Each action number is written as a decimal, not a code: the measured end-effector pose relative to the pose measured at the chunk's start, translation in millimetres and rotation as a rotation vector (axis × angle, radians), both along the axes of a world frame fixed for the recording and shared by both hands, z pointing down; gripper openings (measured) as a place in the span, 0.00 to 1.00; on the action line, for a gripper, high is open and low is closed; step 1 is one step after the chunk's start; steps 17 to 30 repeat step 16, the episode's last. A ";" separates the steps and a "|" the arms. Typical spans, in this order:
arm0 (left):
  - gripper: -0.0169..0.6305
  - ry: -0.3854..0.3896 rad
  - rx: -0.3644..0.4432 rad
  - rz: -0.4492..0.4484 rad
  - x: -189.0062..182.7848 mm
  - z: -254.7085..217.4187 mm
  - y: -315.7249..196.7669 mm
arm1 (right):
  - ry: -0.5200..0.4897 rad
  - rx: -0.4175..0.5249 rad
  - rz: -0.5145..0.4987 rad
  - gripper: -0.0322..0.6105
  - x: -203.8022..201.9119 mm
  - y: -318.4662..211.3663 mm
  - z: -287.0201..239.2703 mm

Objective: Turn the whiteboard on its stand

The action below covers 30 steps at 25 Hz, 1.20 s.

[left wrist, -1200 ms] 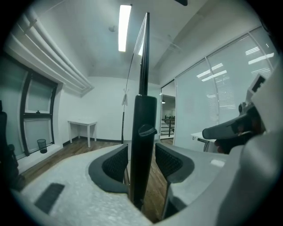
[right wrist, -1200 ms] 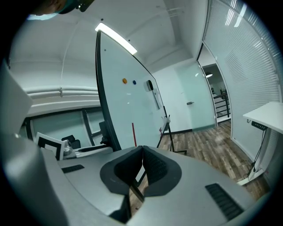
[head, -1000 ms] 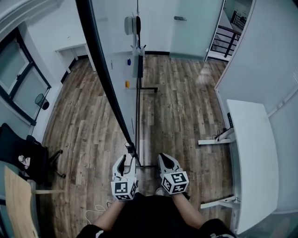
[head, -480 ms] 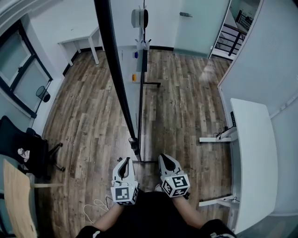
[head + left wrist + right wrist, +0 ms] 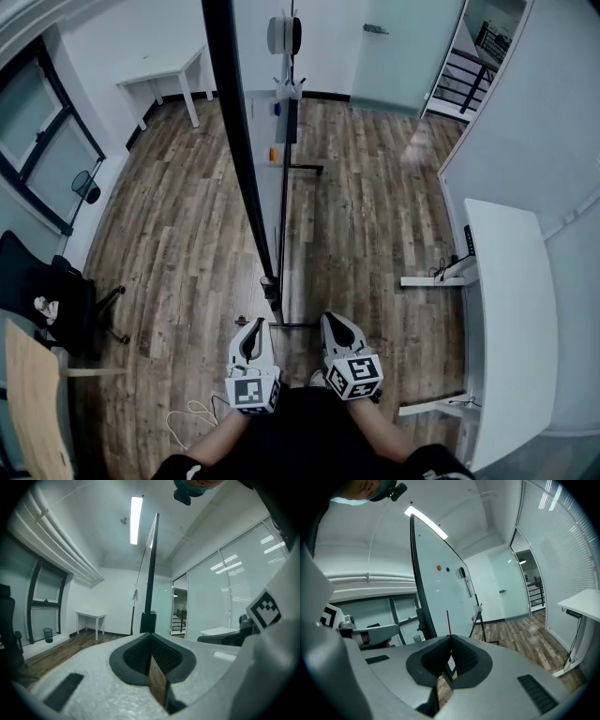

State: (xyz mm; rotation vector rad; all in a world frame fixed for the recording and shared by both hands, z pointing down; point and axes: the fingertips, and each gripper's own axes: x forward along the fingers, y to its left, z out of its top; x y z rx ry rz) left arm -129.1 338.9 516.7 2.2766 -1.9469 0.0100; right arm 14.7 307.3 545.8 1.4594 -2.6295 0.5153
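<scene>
The whiteboard [image 5: 239, 141] stands edge-on ahead of me, its black frame running from the top of the head view down to a corner [image 5: 270, 284] just beyond my grippers. Orange and blue magnets and an eraser sit on its white face [image 5: 440, 592]. Its black stand [image 5: 284, 202] rests on the wood floor. In the left gripper view the whiteboard [image 5: 151, 573] rises as a thin dark line. My left gripper [image 5: 251, 326] [image 5: 151, 638] is shut on nothing, a little short of the corner. My right gripper [image 5: 331, 321] [image 5: 451, 638] is beside it, also shut and empty.
A white desk [image 5: 511, 309] runs along the right wall. A black chair [image 5: 47, 309] and a wooden table corner [image 5: 33, 403] are at the left. A small white table [image 5: 173, 70] and a glass door [image 5: 394, 47] are at the back. A cable [image 5: 187, 417] lies by my feet.
The left gripper's jaws have gone from open to shut and it sits slightly farther from the board's lower corner. The board's edge now stands more upright in the head view.
</scene>
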 end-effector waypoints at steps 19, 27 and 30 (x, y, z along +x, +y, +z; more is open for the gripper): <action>0.06 0.013 0.007 -0.026 -7.5 -1.1 -1.8 | 0.004 0.001 -0.007 0.07 -2.7 -2.1 1.3; 0.06 0.013 0.007 -0.026 -7.5 -1.1 -1.8 | 0.004 0.001 -0.007 0.07 -2.7 -2.1 1.3; 0.06 0.013 0.007 -0.026 -7.5 -1.1 -1.8 | 0.004 0.001 -0.007 0.07 -2.7 -2.1 1.3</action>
